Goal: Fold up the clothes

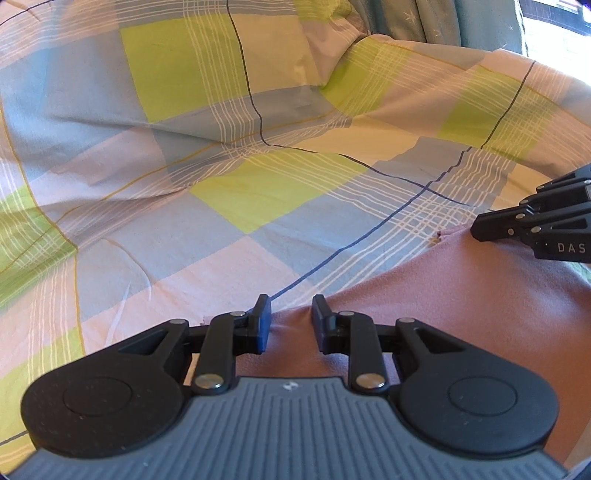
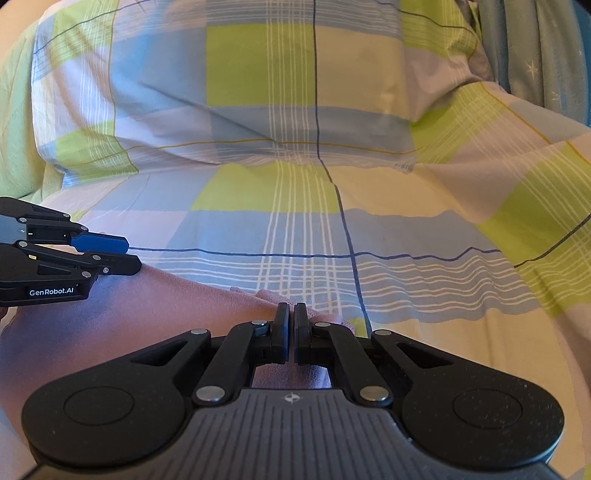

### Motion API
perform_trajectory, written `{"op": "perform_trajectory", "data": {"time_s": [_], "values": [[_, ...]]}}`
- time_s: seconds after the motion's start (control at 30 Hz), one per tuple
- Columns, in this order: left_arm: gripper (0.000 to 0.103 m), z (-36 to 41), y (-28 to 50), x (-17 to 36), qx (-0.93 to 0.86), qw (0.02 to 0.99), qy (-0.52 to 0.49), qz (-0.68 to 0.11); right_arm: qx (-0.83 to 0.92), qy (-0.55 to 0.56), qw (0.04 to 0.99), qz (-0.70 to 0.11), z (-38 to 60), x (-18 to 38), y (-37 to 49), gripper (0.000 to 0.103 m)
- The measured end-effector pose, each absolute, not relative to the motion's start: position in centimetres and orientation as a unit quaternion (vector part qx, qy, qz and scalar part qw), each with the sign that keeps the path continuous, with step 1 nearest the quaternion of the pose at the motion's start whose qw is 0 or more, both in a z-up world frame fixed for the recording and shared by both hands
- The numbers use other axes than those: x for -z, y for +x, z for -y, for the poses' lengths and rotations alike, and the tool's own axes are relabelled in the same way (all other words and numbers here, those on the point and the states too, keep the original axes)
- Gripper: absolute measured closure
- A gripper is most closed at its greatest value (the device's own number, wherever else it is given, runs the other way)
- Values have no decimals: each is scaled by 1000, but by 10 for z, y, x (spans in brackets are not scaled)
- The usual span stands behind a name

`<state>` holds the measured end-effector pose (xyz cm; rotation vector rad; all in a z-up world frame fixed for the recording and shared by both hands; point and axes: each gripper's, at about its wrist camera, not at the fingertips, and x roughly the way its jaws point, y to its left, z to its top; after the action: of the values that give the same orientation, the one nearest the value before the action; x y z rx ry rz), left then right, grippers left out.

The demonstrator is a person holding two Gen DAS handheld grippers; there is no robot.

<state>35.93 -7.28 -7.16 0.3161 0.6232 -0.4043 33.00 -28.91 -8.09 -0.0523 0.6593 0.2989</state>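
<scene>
A pink cloth [image 1: 424,295] lies on a checked bedsheet [image 1: 221,147]; its far edge runs across both views, and it also shows in the right wrist view [image 2: 147,314]. My left gripper [image 1: 290,317] is open, its jaws apart over the cloth's far edge near a corner. My right gripper [image 2: 291,325] has its jaws closed on the cloth's far edge, where a fold of pink fabric bunches at the tips. Each gripper shows in the other's view: the right one at the right edge [image 1: 480,225], the left one at the left edge [image 2: 125,254].
The bed is covered with green, blue and pale checked sheet [image 2: 295,203]. A matching pillow [image 2: 258,92] lies at the far side. Blue-grey curtains [image 1: 424,18] hang behind the bed at upper right.
</scene>
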Motion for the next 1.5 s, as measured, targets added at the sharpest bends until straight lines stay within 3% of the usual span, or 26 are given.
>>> {"op": "perform_trajectory", "data": {"time_s": [0.37, 0.47, 0.57, 0.77, 0.9, 1.07, 1.13, 1.3, 1.4, 1.5], "values": [[81, 61, 354, 65, 160, 926, 173, -297, -126, -31, 937, -324, 288, 77, 329, 103], [83, 45, 352, 57, 153, 934, 139, -291, -114, -12, 946, -305, 295, 69, 323, 103], [83, 42, 346, 51, 190, 931, 112, -290, -125, 8, 951, -283, 299, 60, 315, 91], [82, 68, 337, 64, 224, 909, 178, -304, -211, 18, 922, -323, 280, 68, 316, 92], [76, 66, 341, 62, 190, 912, 180, -317, -176, -2, 927, -332, 292, 78, 312, 98], [79, 78, 335, 53, 192, 917, 178, -300, -145, 94, 932, -318, 335, 78, 301, 103], [79, 89, 332, 48, 218, 918, 159, -292, -128, 130, 934, -307, 351, 75, 299, 85], [79, 120, 329, 53, 276, 903, 144, -294, -138, 225, 914, -307, 380, 80, 310, 76], [79, 133, 331, 65, 281, 895, 169, -303, -173, 223, 901, -329, 372, 88, 323, 67], [76, 135, 337, 70, 265, 899, 178, -301, -184, 195, 902, -339, 358, 89, 328, 64]]}}
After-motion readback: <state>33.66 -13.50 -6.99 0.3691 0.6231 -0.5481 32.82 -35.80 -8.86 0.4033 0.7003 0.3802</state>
